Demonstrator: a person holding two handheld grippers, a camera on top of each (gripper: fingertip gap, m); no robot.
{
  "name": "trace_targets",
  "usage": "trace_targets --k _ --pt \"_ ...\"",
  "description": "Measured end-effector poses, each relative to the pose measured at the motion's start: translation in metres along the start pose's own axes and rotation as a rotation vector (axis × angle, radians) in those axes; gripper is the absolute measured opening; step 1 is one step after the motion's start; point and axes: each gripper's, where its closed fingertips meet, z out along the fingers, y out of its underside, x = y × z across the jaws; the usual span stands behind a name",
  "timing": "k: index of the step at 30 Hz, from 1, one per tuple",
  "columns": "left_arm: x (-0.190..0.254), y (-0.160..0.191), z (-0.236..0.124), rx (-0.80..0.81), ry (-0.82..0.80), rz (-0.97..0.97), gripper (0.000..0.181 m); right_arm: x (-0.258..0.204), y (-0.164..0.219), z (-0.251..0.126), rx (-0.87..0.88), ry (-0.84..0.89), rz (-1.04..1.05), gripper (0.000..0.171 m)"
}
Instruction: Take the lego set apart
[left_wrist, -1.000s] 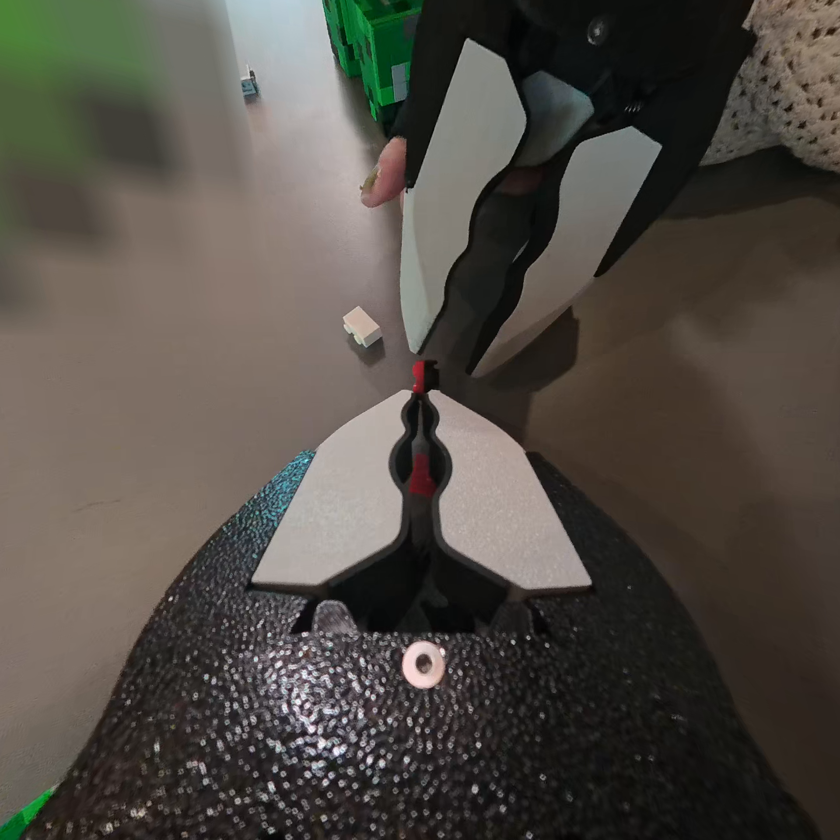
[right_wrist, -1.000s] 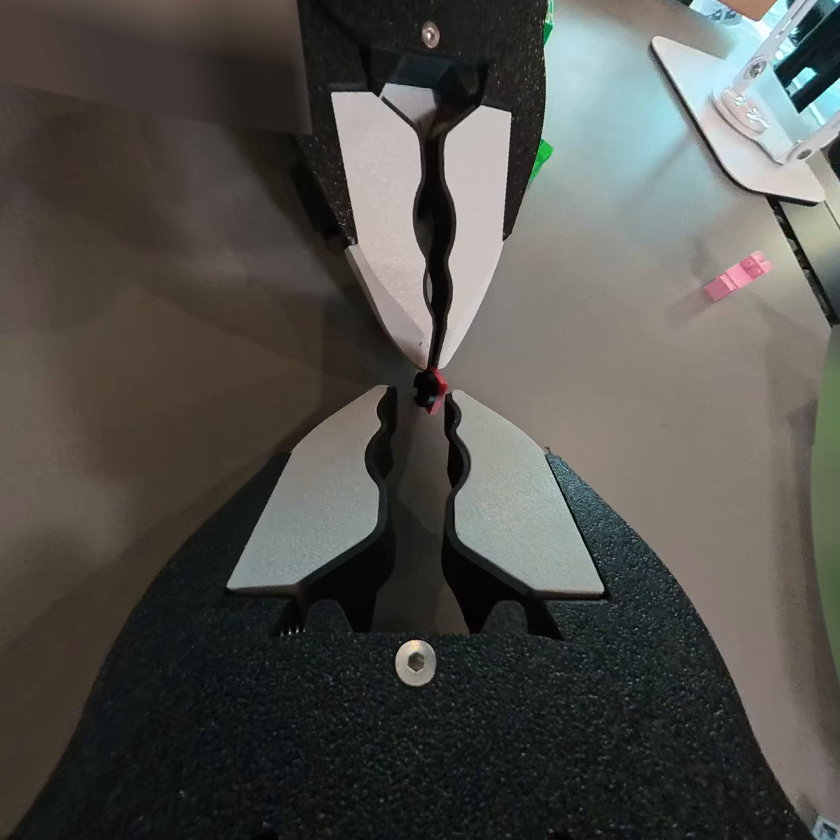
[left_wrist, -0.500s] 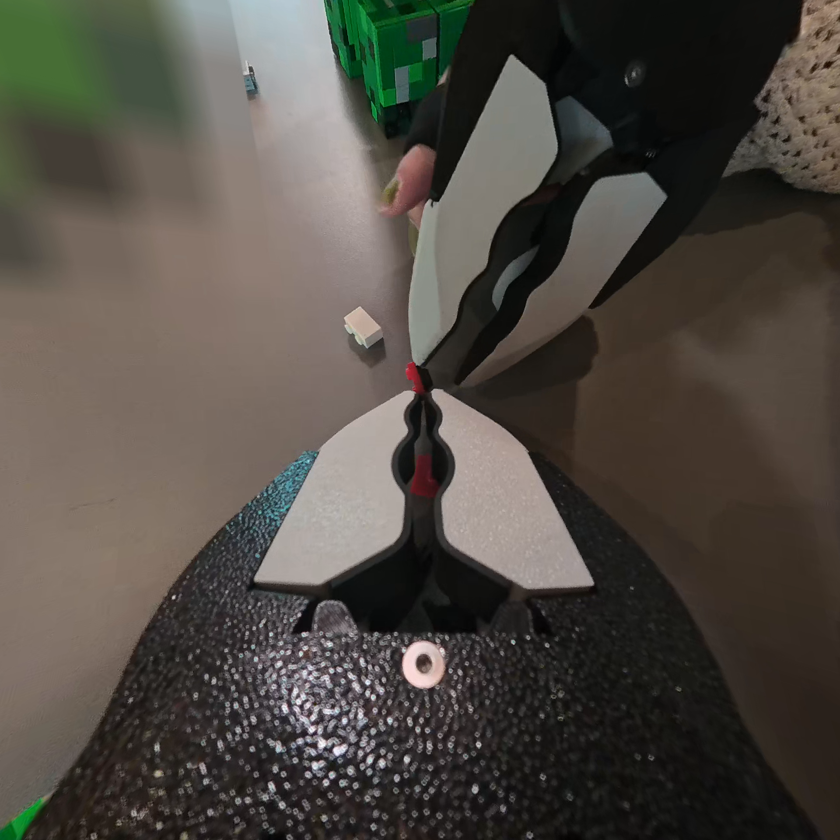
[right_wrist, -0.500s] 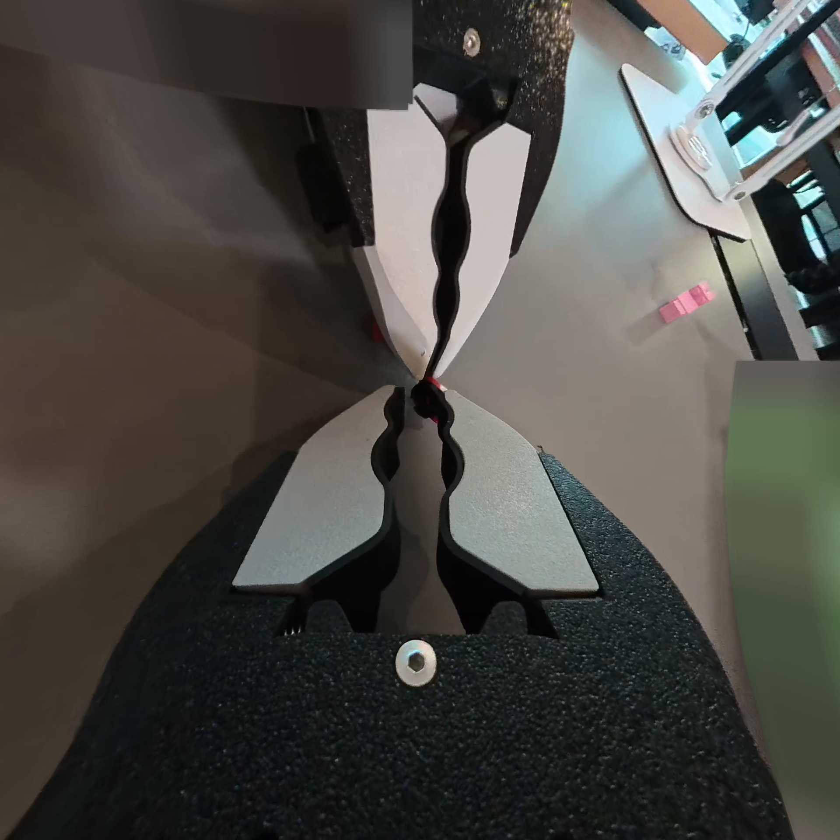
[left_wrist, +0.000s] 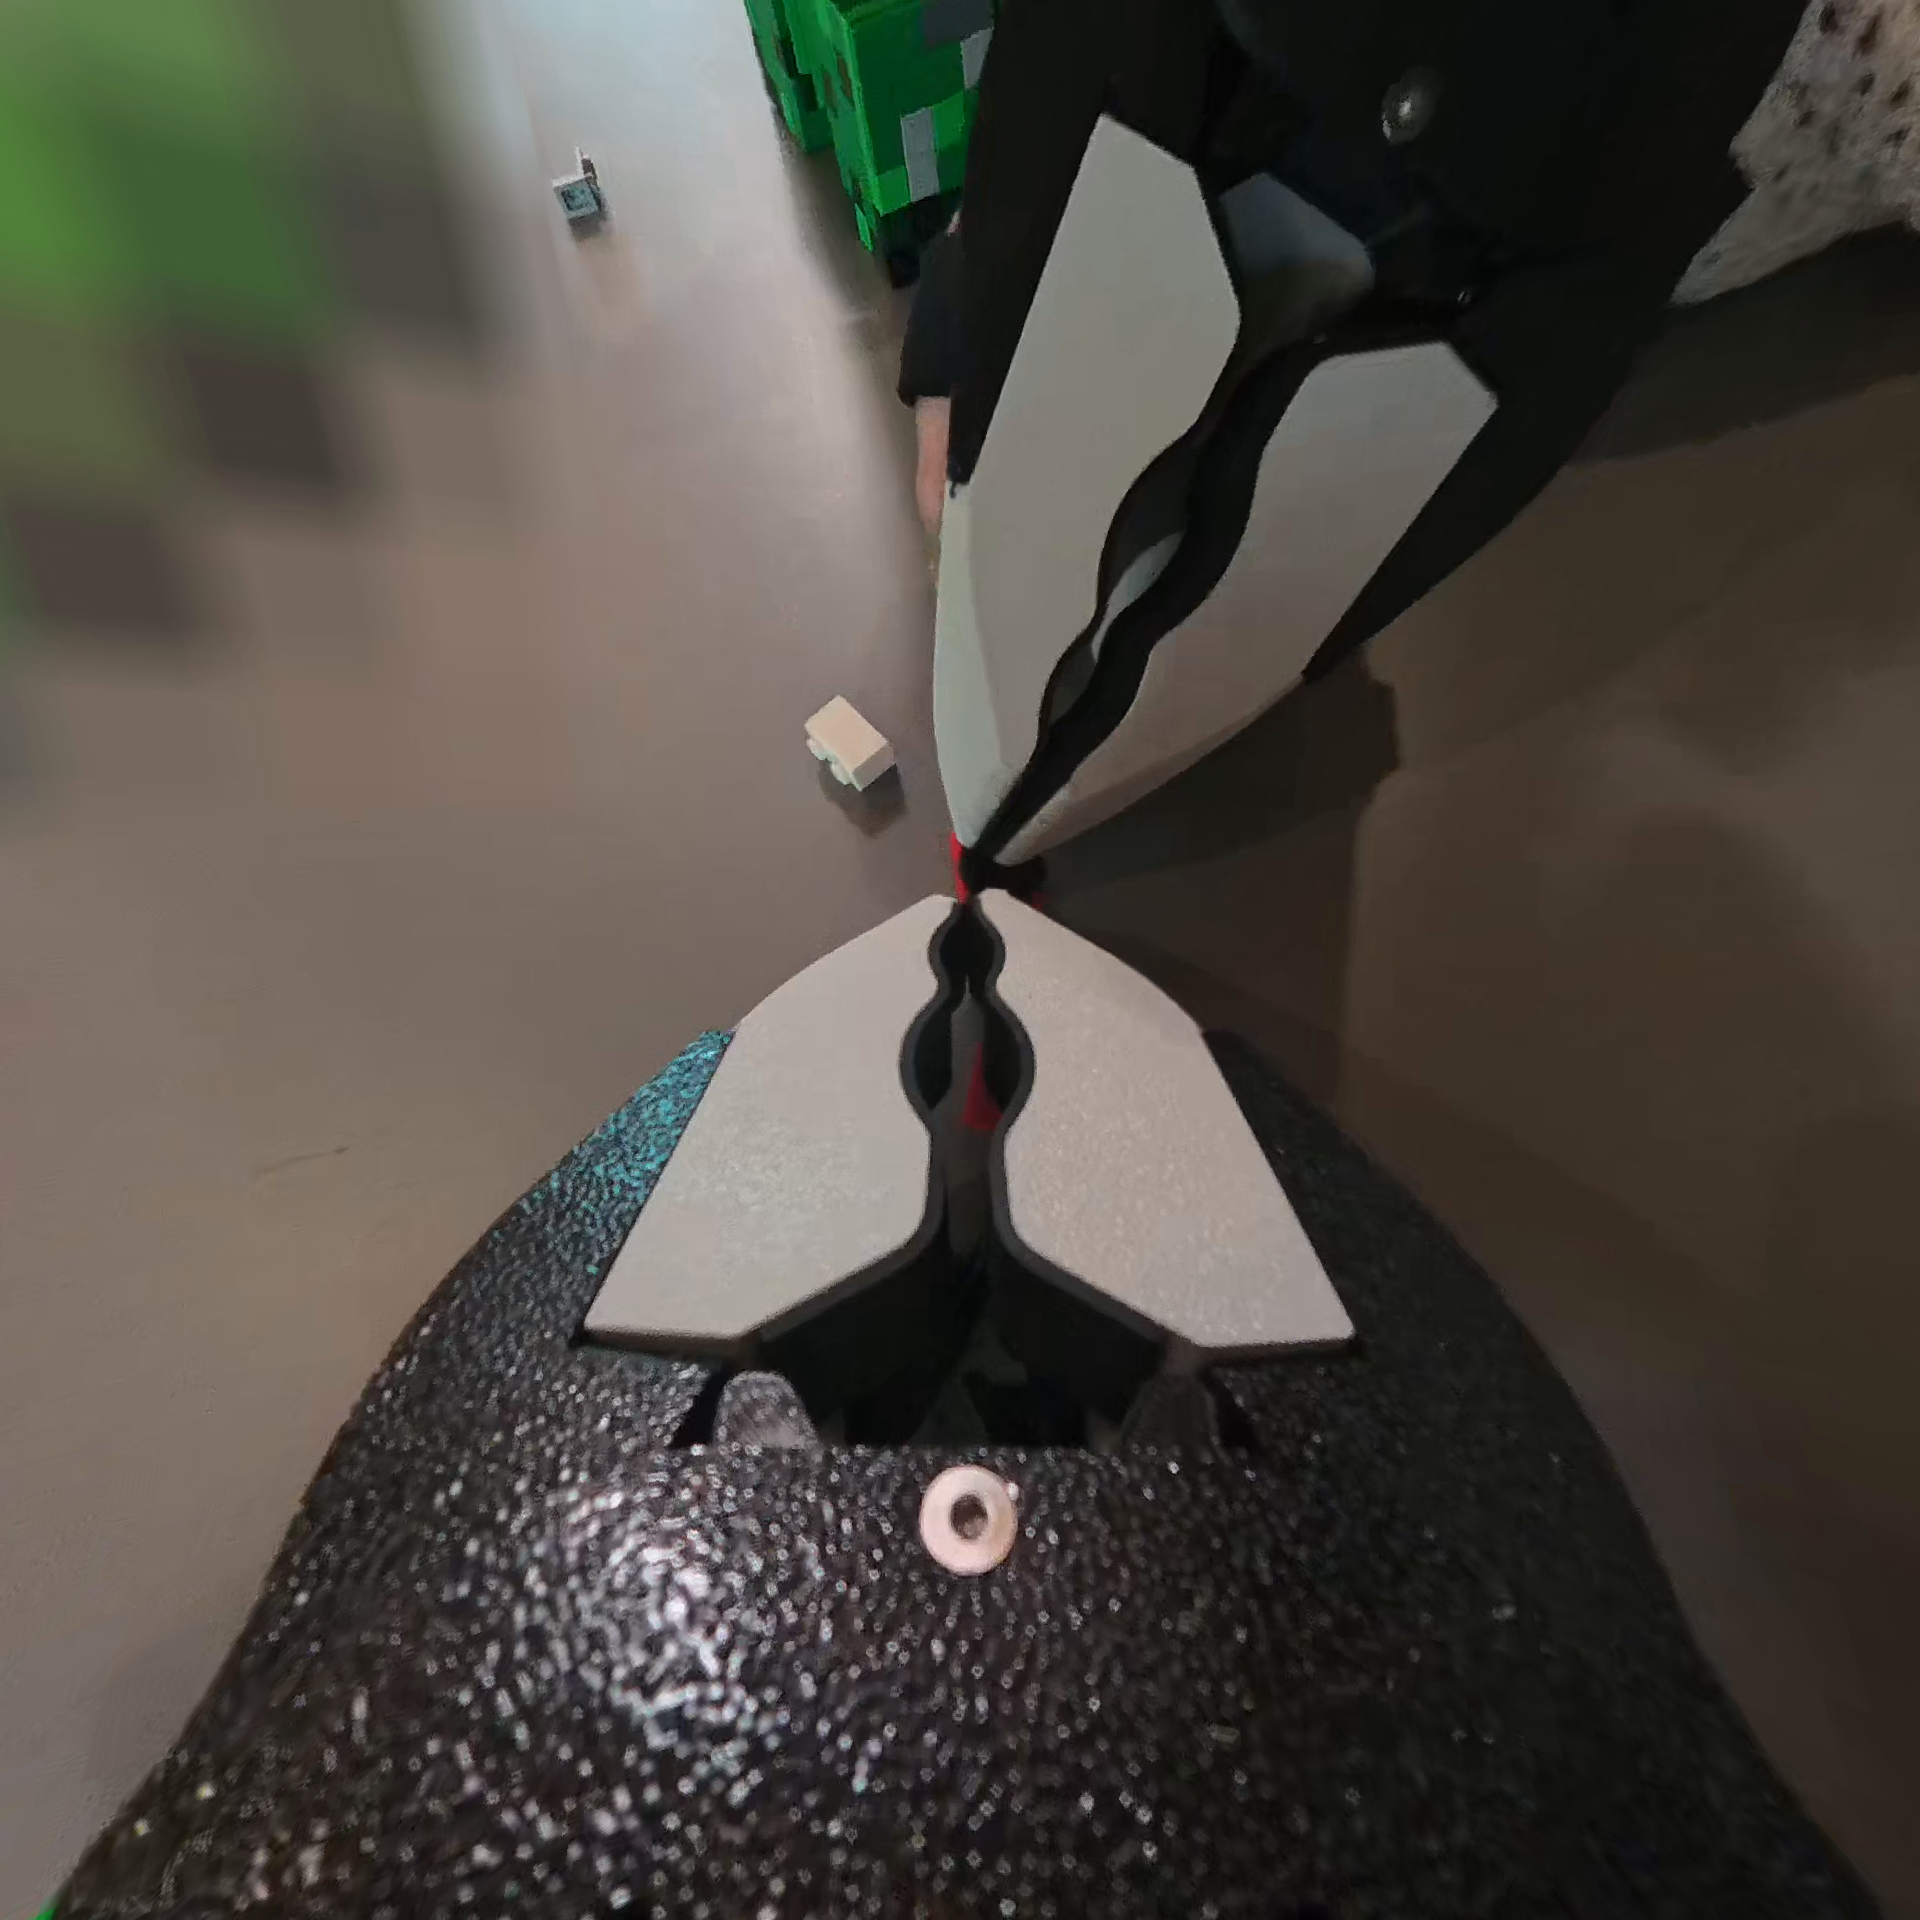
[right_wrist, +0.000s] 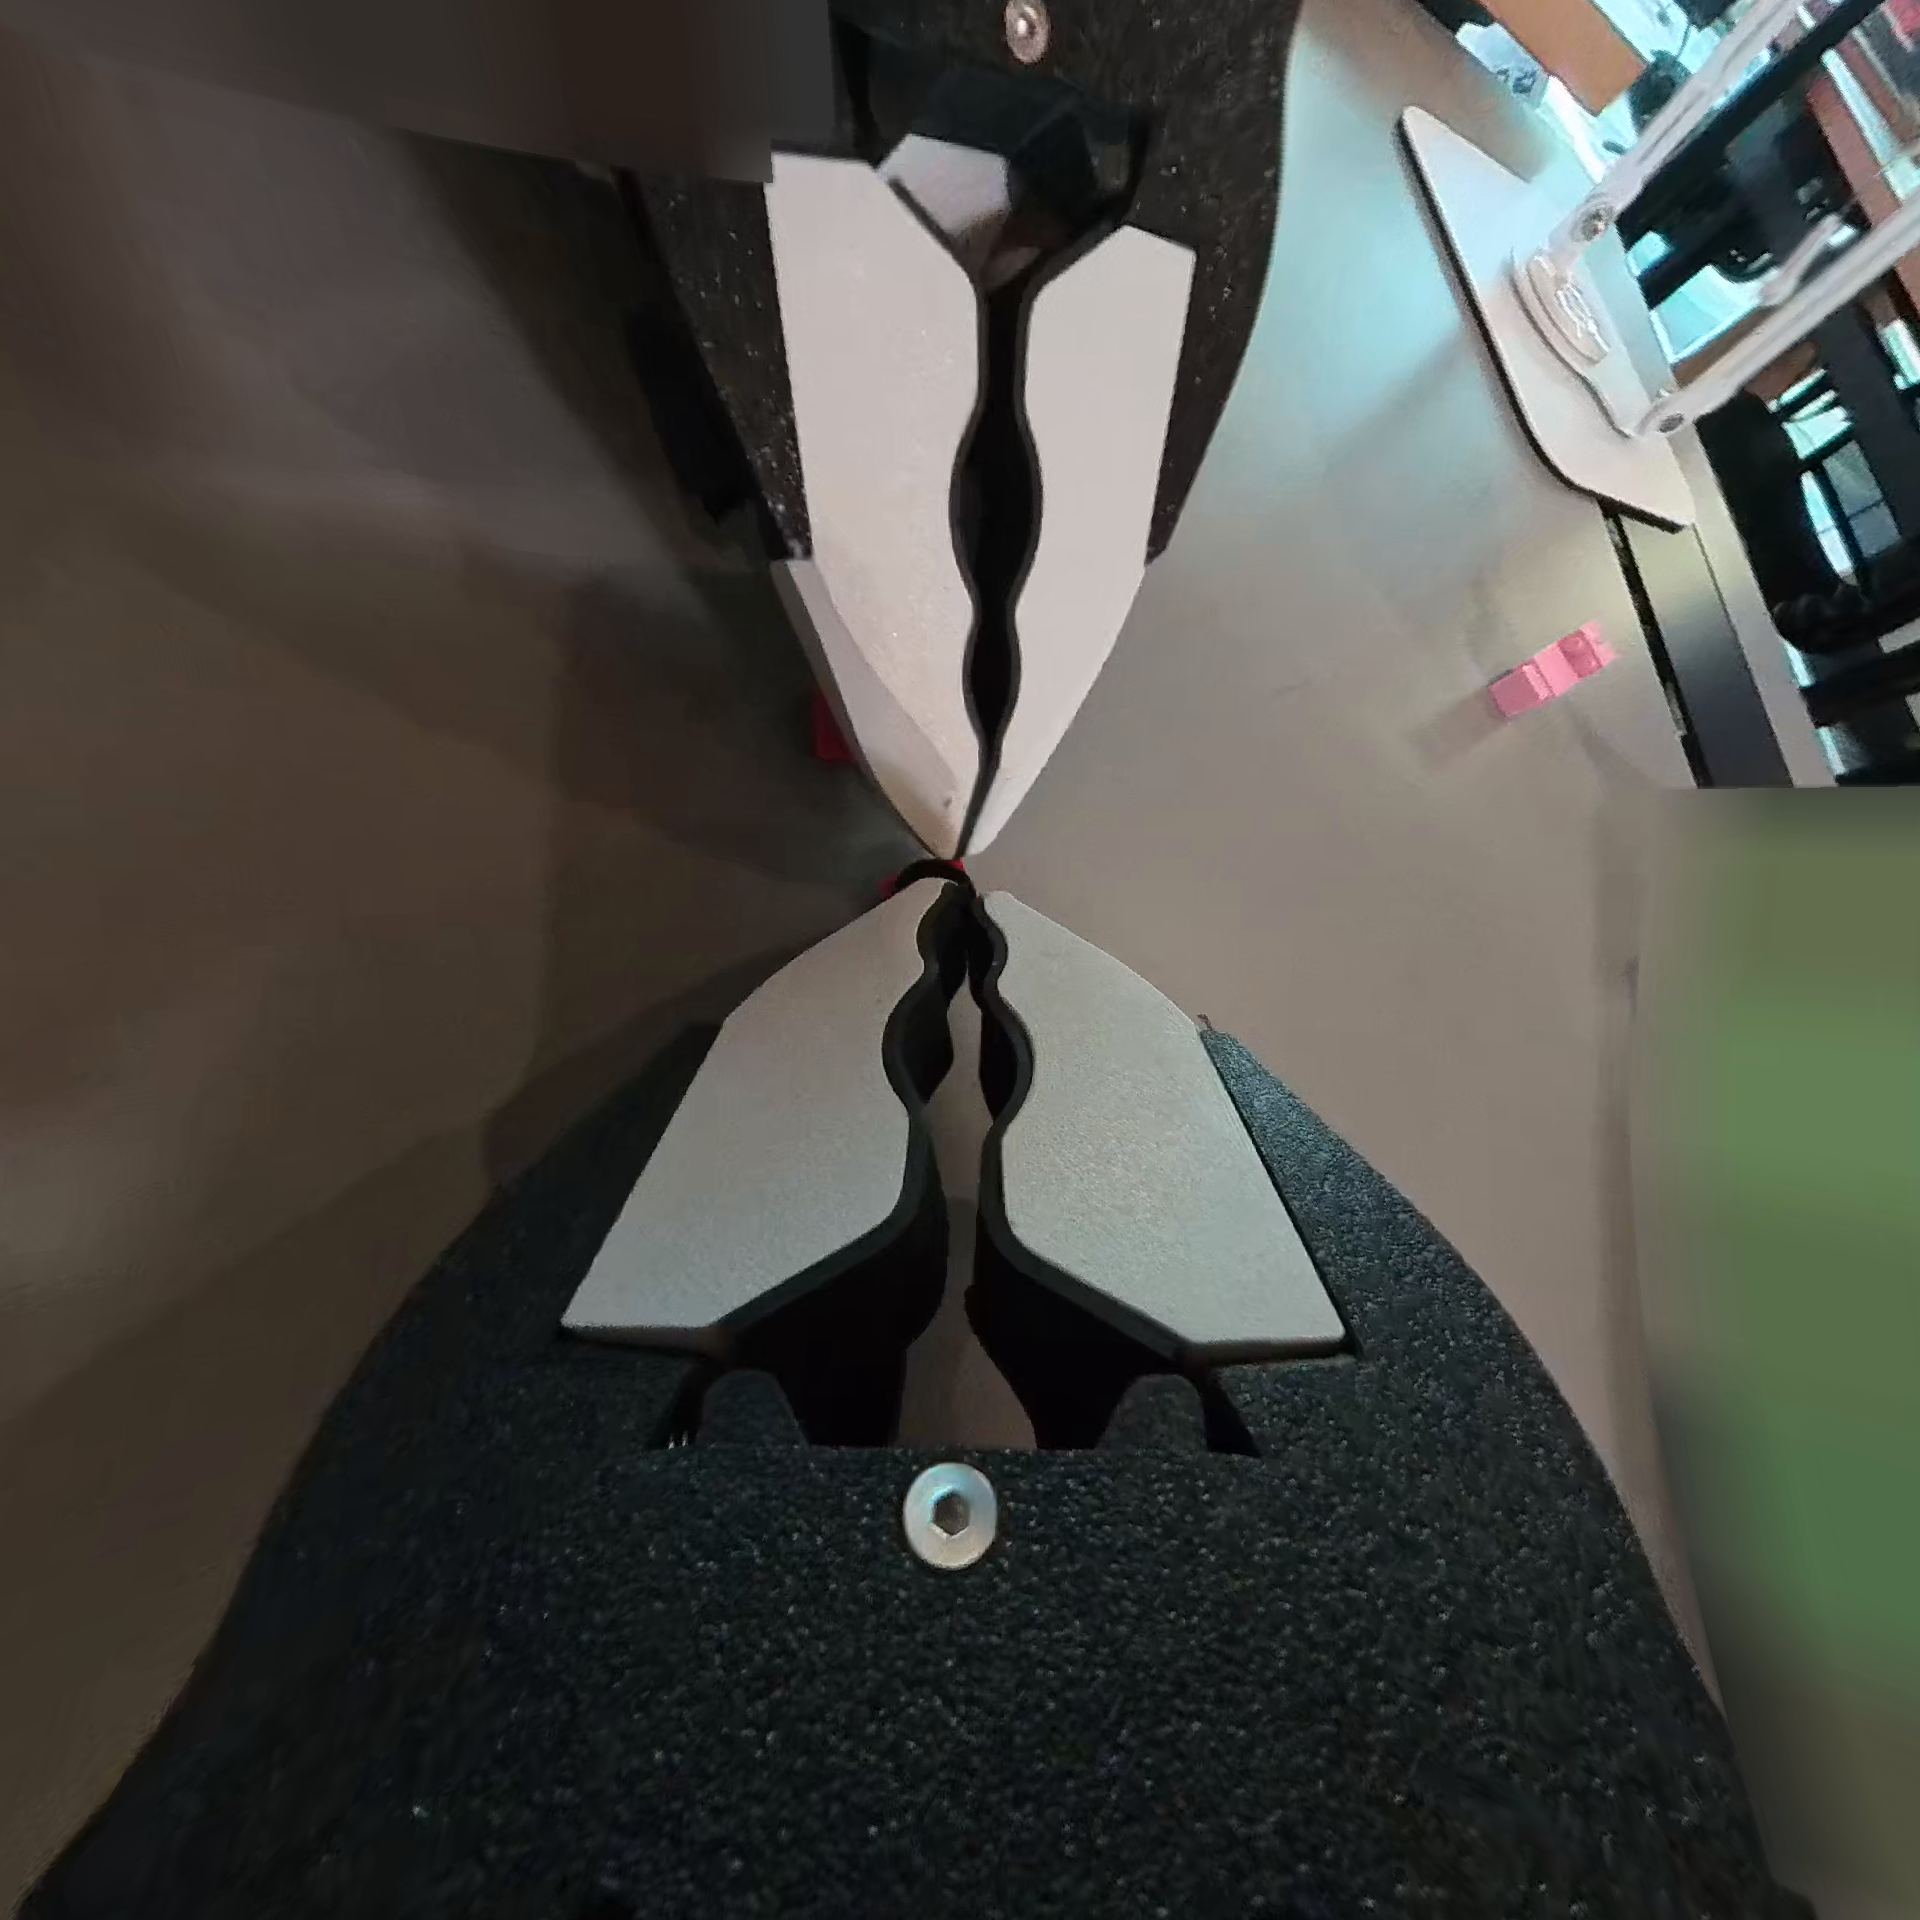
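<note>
the small red and black lego piece (left_wrist: 971, 871) hangs in the air above the grey-brown tabletop (left_wrist: 416, 935), pinched from both ends so that neither side can slip while it is split. the left gripper (left_wrist: 968, 906) has its grey fingers drawn together on the near end, with red plastic also showing deeper between them. the right gripper (right_wrist: 951, 896) meets it tip to tip, its jaws narrowed onto the dark end. this opposed grip looks set for a pull or twist apart. a loose white brick (left_wrist: 850, 750) lies just beside the tips, a pink brick (right_wrist: 1548, 675) well off, and a green blocky lego model (left_wrist: 883, 114) stands at the far edge.
</note>
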Motion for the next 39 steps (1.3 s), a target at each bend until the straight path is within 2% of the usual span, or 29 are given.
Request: trace_targets --k 3,9,11,15,17,24,34,39 --pt "0.002 0.002 0.002 -0.019 -0.04 0.089 0.0 -0.004 -0.003 0.002 0.0 -0.011 -0.028 0.0" --pt "-0.002 0.0 0.0 0.014 -0.041 0.043 0.0 0.001 -0.003 -0.001 0.023 -0.036 0.082 0.0" --pt "-0.001 0.0 0.0 0.012 -0.052 0.064 0.0 0.006 -0.001 -0.006 0.039 -0.064 0.179 0.014" --pt "0.005 0.0 -0.001 0.021 -0.043 0.122 0.0 -0.002 0.002 -0.014 0.042 -0.222 0.341 0.02" --pt "0.009 0.0 -0.001 0.023 -0.013 0.122 0.0 -0.007 0.005 -0.011 0.006 -0.257 0.357 0.022" --pt "0.013 -0.002 -0.003 0.042 0.085 0.05 0.003 -0.012 0.003 -0.006 -0.016 -0.251 0.34 0.021" --pt "0.017 -0.002 -0.003 0.041 0.098 0.095 0.004 -0.012 0.0 -0.001 -0.041 -0.224 0.393 0.015" --pt "0.012 -0.005 -0.005 0.065 0.087 0.048 0.024 -0.014 -0.002 -0.003 -0.017 -0.26 0.409 0.015"
